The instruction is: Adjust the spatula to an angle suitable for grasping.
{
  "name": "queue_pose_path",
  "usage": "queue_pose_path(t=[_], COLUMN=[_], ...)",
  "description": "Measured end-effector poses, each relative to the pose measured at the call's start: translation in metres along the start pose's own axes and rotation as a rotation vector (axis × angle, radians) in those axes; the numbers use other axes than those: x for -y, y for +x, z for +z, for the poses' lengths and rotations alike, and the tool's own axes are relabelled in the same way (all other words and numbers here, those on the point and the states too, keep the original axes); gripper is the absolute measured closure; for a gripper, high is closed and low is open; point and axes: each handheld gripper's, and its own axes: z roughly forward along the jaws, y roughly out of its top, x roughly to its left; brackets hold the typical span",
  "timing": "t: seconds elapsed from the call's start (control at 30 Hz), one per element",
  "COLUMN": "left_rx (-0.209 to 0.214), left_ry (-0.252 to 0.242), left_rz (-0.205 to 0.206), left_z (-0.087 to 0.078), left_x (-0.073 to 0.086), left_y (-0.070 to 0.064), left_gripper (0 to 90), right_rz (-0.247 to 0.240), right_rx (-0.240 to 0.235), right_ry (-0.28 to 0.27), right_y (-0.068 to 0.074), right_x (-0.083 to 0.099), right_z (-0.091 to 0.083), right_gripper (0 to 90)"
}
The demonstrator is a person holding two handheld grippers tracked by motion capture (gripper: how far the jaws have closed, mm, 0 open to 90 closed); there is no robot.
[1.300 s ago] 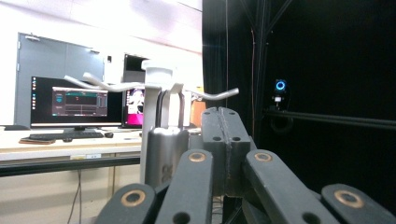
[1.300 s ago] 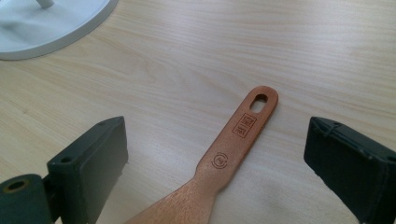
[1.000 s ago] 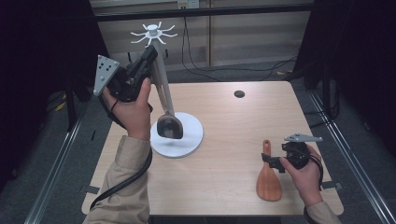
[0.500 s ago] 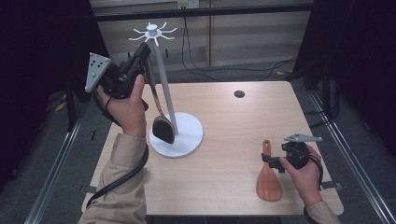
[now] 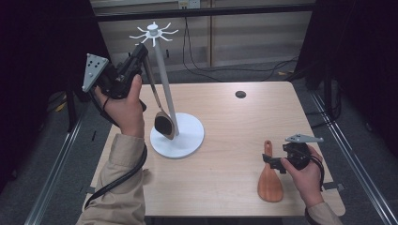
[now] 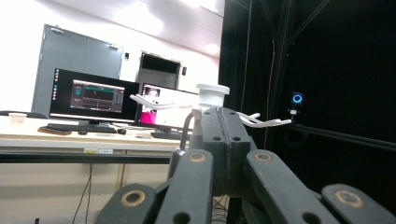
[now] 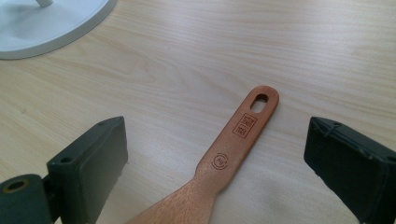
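Left tongs (image 5: pixel 140 50) raised, clamping ladle (image 5: pixel 159 110)

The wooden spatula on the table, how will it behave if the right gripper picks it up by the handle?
The spatula looks like solid wood, so probably stiff and light. It lies flat, so it shouldn't roll. Its blade is wider than the handle, so gripped near the hole end it may droop blade-down. The right gripper has its jaws open on either side of the handle.
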Motion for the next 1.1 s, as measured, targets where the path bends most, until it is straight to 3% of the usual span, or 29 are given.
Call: queue_pose_path(t=[0.37,0.63,1.1], left_rx=[0.016,0.016,-0.044], left_ry=[-0.006,0.019,0.127], left_rz=[0.011,0.015,0.005], left_z=[-0.01,-0.025,-0.053], left_x=[0.007,0.022,0.066], left_y=[-0.005,-0.004,0.016], left_gripper=[89.4,86.6,80.2], right_rz=[-0.004,-0.006,-0.009], right_rx=[0.001,-0.004,0.001], right_ry=[0.003,0.003,0.005], right_y=[0.0,0.001,0.002], right_x=[0.0,0.0,0.0], right_z=[0.0,0.001,0.001], right_gripper=[5.7,5.7,5.7])
